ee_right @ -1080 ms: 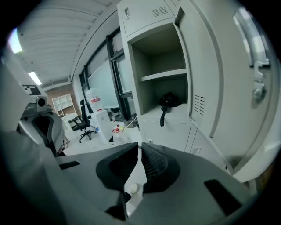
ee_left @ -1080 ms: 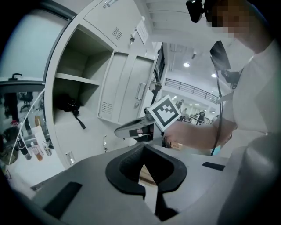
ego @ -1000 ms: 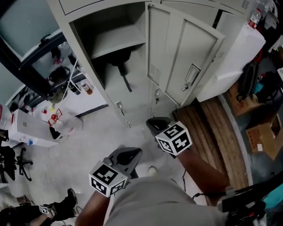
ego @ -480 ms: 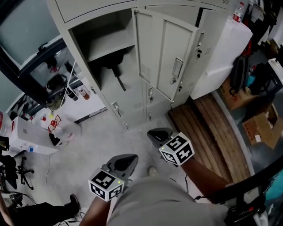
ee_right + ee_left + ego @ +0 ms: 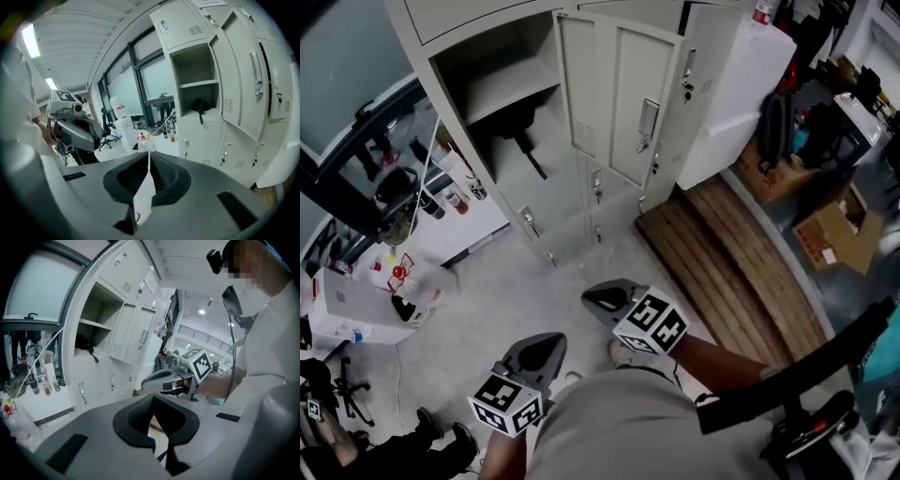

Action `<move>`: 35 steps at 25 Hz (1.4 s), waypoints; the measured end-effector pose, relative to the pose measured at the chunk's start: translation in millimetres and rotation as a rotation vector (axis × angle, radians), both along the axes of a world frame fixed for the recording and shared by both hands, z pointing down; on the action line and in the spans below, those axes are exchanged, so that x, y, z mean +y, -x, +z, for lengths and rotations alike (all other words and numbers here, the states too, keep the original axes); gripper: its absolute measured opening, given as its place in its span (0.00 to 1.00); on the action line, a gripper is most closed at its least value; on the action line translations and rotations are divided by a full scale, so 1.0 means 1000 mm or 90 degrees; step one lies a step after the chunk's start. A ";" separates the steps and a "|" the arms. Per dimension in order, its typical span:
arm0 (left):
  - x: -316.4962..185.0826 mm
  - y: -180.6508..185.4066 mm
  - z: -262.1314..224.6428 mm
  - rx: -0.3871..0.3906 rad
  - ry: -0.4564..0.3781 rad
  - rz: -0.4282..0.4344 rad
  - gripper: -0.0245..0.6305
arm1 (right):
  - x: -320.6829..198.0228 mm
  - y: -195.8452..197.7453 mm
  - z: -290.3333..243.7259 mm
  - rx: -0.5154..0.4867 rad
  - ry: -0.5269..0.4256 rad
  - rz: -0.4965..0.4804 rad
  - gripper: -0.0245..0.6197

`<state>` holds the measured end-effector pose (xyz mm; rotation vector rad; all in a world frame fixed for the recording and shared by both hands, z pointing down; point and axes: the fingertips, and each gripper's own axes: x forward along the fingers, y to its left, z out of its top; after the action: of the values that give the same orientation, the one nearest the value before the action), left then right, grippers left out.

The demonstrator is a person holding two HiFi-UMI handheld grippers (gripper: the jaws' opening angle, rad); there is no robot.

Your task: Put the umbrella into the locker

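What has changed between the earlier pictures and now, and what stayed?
Both grippers have drawn back from the locker: the left gripper and the right gripper sit lower in the head view, with more floor before them. Nothing was taken or let go; both stay shut and empty. The umbrella still lies inside the locker, its door open.

locker (image 5: 478, 19) mouth open, door (image 5: 619, 94) swung right; umbrella (image 5: 521, 128) under shelf (image 5: 502, 89); floor (image 5: 546, 291) ahead bare

Our left tongs (image 5: 542, 345) and right tongs (image 5: 602, 300) hang close before our torso, side by side, tilted slightly downward, jaws pressed together and empty, right set further forward
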<state>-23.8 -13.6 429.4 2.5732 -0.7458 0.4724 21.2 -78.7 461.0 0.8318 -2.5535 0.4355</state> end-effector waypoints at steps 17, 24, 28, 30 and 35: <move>0.039 0.061 0.018 -0.014 0.005 0.005 0.05 | 0.050 0.063 0.000 0.019 -0.010 -0.023 0.07; 0.052 0.080 0.022 -0.013 0.001 0.014 0.05 | 0.066 0.086 -0.001 0.021 -0.019 -0.027 0.07; 0.060 0.092 0.026 -0.013 0.003 0.014 0.05 | 0.075 0.101 -0.003 0.023 -0.023 -0.029 0.06; 0.064 0.099 0.027 -0.013 0.003 0.014 0.05 | 0.079 0.108 -0.004 0.025 -0.024 -0.030 0.06; 0.073 0.113 0.028 -0.011 0.002 0.019 0.05 | 0.087 0.122 -0.003 0.029 -0.028 -0.027 0.06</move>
<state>-136.7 59.3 457.8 2.5839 -0.7123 0.5062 -100.7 8.1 457.6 0.7917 -2.5413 0.3443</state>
